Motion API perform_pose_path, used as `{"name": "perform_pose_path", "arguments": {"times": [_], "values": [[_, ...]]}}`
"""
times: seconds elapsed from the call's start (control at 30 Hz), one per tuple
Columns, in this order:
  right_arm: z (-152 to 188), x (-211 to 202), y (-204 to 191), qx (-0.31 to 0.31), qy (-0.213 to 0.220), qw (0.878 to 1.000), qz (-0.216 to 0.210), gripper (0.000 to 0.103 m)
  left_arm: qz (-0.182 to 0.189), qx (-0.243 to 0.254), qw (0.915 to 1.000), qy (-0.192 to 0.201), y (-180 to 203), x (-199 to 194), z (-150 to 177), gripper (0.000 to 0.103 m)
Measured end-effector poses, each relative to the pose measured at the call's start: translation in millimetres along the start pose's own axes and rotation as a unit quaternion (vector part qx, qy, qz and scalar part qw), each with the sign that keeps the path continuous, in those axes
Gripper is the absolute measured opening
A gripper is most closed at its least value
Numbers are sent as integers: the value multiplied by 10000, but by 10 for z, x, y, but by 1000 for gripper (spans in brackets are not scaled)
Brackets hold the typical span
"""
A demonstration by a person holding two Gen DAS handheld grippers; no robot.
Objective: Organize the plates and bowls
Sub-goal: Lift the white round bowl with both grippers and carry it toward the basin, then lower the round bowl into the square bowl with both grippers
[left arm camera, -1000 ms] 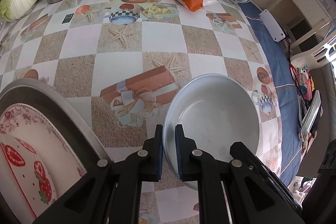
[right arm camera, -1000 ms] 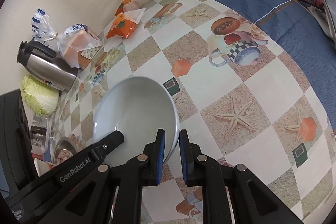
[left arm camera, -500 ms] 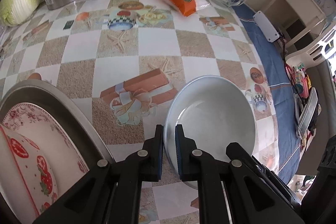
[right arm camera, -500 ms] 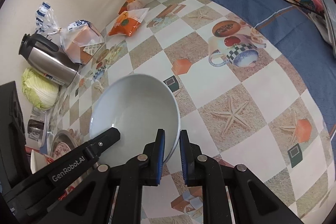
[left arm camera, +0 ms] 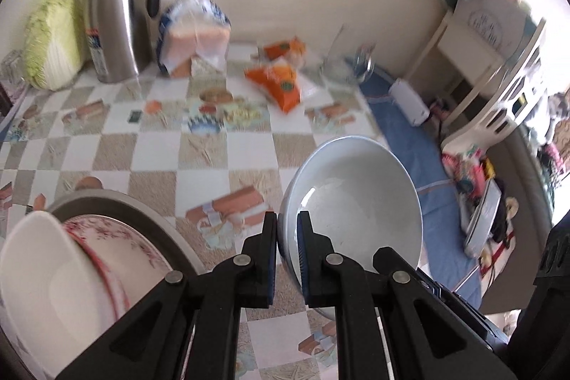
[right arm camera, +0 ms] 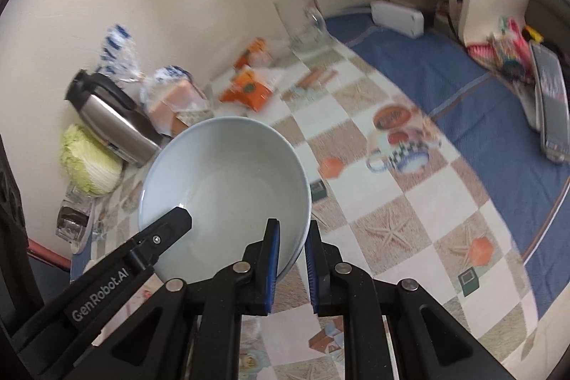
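Note:
A pale blue-grey bowl (left arm camera: 351,202) is held in the air above the checked tablecloth, tilted. My left gripper (left arm camera: 288,219) is shut on its left rim. My right gripper (right arm camera: 292,232) is shut on the opposite rim of the same bowl (right arm camera: 224,184). In the left wrist view, at the lower left, a metal tray (left arm camera: 142,212) holds a pink floral plate (left arm camera: 117,237) with a white bowl (left arm camera: 39,280) leaning on it.
At the back by the wall stand a steel thermos (left arm camera: 117,16), a cabbage (left arm camera: 53,38), a bread bag (left arm camera: 194,34), orange snack packets (left arm camera: 279,84) and a glass mug (left arm camera: 347,63). A blue cloth (right arm camera: 463,88) covers the right end of the table.
Both grippers have lifted the bowl off the table and tipped upward, so the back wall and thermos now show. The tray with dishes sits closer to the left gripper.

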State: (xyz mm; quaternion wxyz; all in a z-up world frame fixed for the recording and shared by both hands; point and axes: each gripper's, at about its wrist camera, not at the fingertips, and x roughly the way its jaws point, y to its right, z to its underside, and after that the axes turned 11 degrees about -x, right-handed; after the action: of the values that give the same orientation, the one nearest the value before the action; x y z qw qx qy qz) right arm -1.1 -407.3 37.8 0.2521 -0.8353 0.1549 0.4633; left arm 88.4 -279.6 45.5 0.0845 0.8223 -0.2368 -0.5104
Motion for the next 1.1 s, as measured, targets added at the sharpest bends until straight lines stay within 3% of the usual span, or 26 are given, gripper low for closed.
{"name": "perform_pose_path", "arguments": {"times": [0.2,0.57,0.9,1.1], "values": [[-66,-236,-278,-263,245,9991,-209,15,106,-269,9985,462,-170,-422,-15,11],[-6,-443,-862,-748,385,9936,-755,15,-92,-555,9922,1114,-614,-1025,31,13],[138,-494,-1424,-1343,375,9853,-990,15,-295,-966,9827,1553,-1068,-1418,131,14],[228,-501,-1688,-1626,352,9796,-1125,15,-241,-1322,9782,1582,-1390,-1534,196,14]]}}
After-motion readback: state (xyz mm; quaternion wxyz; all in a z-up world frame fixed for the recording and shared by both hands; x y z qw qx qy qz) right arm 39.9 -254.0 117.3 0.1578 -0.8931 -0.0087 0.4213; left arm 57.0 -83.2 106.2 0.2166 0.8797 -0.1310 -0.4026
